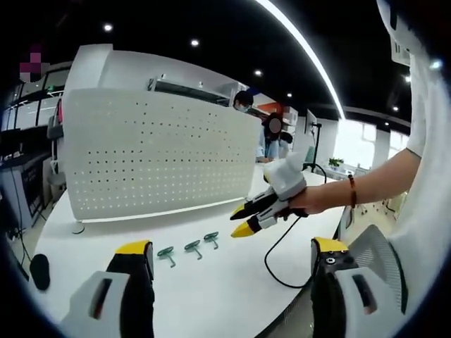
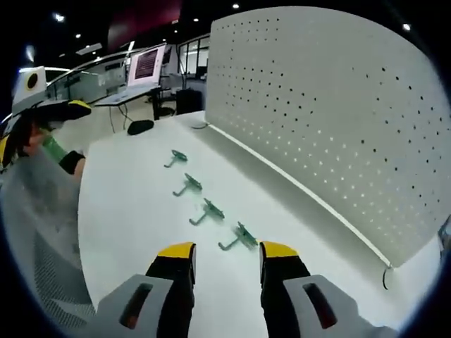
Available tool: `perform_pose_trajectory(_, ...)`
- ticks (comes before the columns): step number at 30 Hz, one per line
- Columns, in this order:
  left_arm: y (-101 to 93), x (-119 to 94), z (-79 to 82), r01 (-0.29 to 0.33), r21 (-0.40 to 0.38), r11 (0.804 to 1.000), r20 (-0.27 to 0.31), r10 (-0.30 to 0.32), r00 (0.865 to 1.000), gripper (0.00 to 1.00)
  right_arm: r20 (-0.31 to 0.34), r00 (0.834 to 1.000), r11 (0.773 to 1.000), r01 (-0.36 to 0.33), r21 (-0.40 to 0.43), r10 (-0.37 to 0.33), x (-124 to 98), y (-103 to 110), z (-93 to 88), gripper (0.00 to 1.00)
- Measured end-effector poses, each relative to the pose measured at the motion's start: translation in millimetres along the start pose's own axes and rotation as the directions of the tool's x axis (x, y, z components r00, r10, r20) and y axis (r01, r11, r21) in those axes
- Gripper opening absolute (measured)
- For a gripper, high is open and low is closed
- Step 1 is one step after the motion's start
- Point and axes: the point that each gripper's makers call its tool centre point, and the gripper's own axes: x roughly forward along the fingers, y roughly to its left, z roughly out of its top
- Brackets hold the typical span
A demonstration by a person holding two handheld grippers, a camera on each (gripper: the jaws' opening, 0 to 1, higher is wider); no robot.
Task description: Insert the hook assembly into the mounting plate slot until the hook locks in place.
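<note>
While four small green metal hooks lie in a row on the white tabletop, the right gripper hangs low over the nearest hook, which sits just ahead of its yellow-tipped jaws and between them. The jaws stand apart and hold nothing, probably lined up this way so they can close on that hook. Beyond it the other hooks run away from the tool in a line beside the foot of the white perforated mounting plate, which stands upright to the tool's right.

The left gripper waits farther back, its jaws also spread and empty, with three hooks between and ahead of its tips and the plate standing beyond them. It seems held off to keep everything in sight. No hook is in the plate yet.
</note>
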Motion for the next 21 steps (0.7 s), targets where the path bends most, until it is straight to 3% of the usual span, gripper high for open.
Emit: perform_pose_trajectory(21, 4.2, -5, -2.7, -0.006, -0.005, 1.0, -0.009, 0.006, 1.0, 0.94, -0.058, 0.998, 1.0, 0.024, 0.014, -0.023, 23, -15, -10.0, 0.29)
